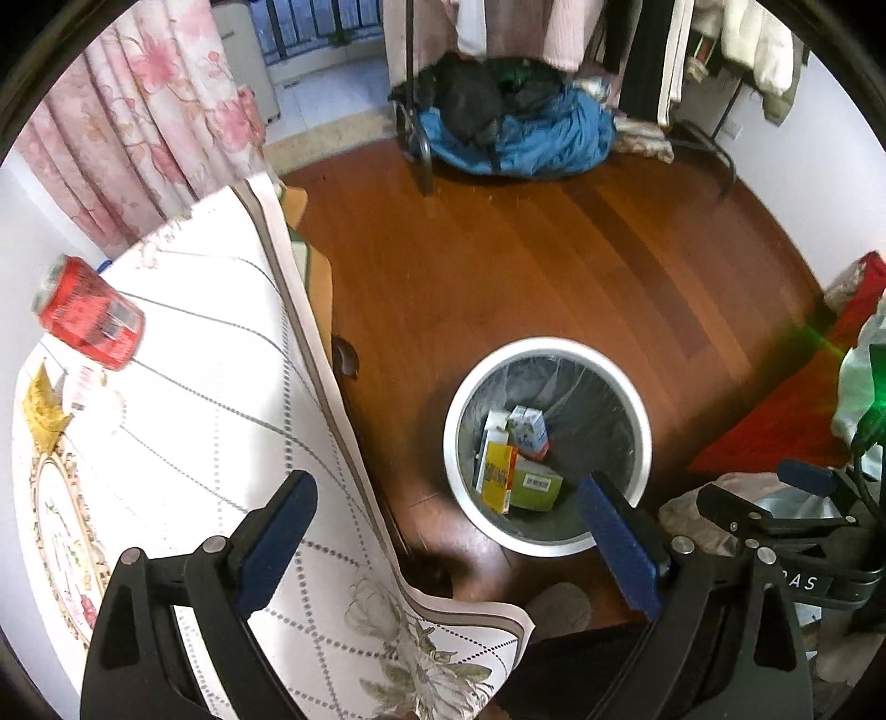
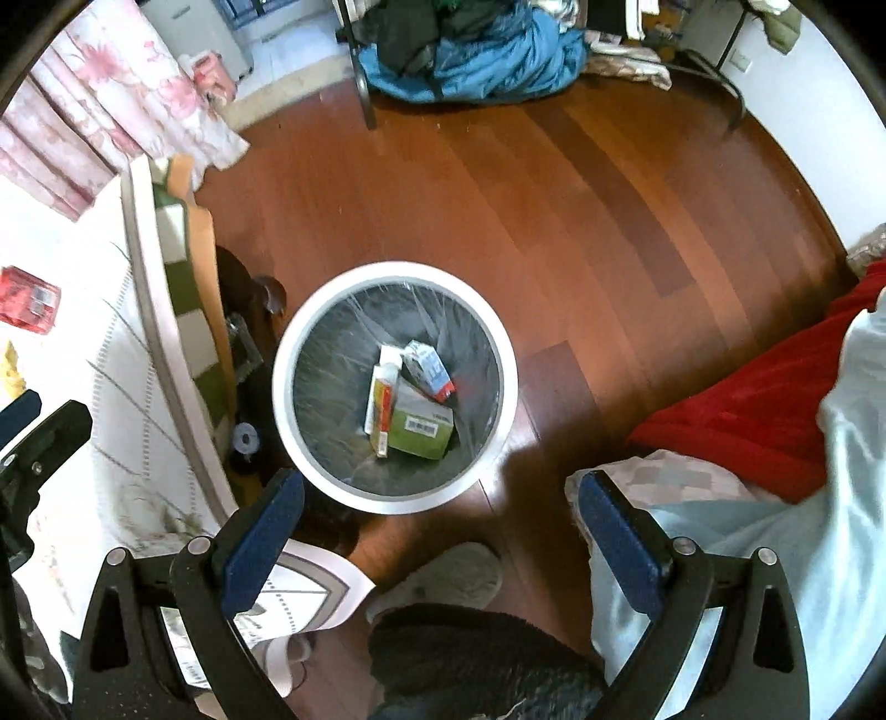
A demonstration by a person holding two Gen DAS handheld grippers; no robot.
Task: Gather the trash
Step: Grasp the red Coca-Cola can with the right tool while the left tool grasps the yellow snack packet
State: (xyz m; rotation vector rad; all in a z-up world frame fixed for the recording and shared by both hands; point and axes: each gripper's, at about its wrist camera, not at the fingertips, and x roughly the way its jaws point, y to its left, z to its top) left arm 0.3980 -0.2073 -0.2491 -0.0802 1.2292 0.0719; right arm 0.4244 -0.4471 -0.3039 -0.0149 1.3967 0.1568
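Note:
A white round trash bin (image 1: 637,410) (image 2: 498,338) with a clear liner stands on the wooden floor. Inside lie a green box (image 1: 534,487) (image 2: 423,429), a yellow carton (image 1: 496,473) (image 2: 382,412) and a small white-blue carton (image 1: 529,429) (image 2: 429,368). On the clothed table (image 1: 210,354) (image 2: 72,343) lie a red soda can (image 1: 88,313) (image 2: 27,299) and a yellow wrapper (image 1: 44,407) (image 2: 11,368). My left gripper (image 1: 448,531) hangs open and empty over the table's edge beside the bin. My right gripper (image 2: 440,531) is open and empty, just short of the bin.
A clothes rack with a blue and black heap (image 1: 515,127) (image 2: 470,50) stands at the far side of the floor. Pink curtains (image 1: 138,111) hang behind the table. Red fabric (image 2: 747,410) lies at right. A person's slipper (image 2: 443,576) and dark trouser leg show below.

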